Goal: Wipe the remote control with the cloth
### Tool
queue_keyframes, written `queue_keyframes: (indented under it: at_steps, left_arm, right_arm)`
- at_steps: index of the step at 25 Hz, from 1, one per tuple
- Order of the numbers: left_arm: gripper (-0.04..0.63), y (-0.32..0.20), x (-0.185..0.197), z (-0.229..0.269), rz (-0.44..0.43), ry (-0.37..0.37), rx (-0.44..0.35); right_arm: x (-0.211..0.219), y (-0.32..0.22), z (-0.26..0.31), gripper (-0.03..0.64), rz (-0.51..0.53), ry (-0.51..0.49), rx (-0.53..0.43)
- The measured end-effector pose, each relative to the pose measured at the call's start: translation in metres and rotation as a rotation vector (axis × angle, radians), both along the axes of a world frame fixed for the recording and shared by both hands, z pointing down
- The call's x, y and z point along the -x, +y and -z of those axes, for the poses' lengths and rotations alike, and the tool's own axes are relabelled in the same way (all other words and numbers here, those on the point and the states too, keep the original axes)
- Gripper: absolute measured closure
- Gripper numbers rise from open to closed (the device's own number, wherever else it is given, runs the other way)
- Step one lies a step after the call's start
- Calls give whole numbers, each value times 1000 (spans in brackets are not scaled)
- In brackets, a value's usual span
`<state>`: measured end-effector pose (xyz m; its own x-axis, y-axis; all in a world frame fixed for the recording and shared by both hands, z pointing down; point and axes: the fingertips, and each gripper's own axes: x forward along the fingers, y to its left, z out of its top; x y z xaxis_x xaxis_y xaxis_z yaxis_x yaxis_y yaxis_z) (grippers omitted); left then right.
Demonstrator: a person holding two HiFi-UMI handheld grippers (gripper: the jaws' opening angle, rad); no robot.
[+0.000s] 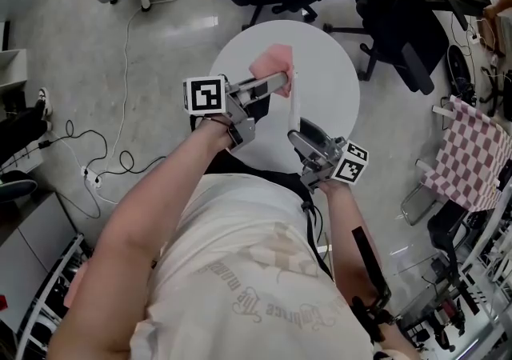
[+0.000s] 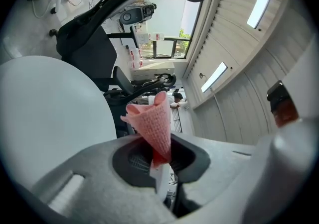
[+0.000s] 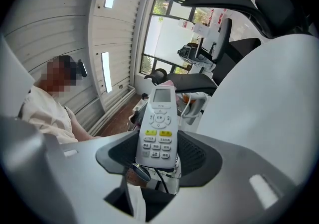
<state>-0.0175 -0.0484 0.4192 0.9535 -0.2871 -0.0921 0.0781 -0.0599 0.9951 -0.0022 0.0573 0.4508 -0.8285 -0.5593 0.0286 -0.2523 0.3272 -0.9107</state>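
The person stands over a round white desk [image 1: 340,82], a gripper in each hand held above its near half. The left gripper [image 1: 276,82] has its jaws closed tight on a pink cloth [image 1: 272,61]. In the left gripper view the cloth [image 2: 152,126] rises out of the pinch as a rolled cone, with the pale desk top [image 2: 45,113] off to the left behind it.

The right gripper [image 1: 301,136] sits nearer to the person and to the right. Its jaws are clamped on the lower end of a white remote control [image 1: 294,102], which from above shows only as a thin white strip pointing away towards the cloth. In the right gripper view the remote control [image 3: 158,126] stands up from the jaws with its buttons and small screen facing the camera, and a sliver of pink shows at its far tip, where the cloth meets it. Both things are held in the air above the desk, not resting on it.

Dark office chairs [image 1: 392,6] stand on the far side, and a checked fabric [image 1: 472,154] hangs at the right.
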Motion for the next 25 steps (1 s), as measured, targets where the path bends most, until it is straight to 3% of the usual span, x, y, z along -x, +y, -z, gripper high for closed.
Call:
queue_keyframes:
  at_steps: [4,12,16,21,25]
  left_arm:
    - [552,1,-4,3,-21,18,13]
    - [552,47,-15,-26,-193,-159,-76]
    - [552,71,-17,-38,-275,-207,-68]
    - [551,116,-20,-63,-456,-290,-53]
    - [551,130,-20,-76,-478,-323,-12]
  right_arm:
    - [0,-2,0,365,6,-2,0]
    - [-10,-11,-9,365,-45,22,20]
    - [-16,-11,-11,365,-77,11,33]
    - [-28,-10,-27,365,-165,-24,90]
    - [-36,-10,-51,365,-212,10,160]
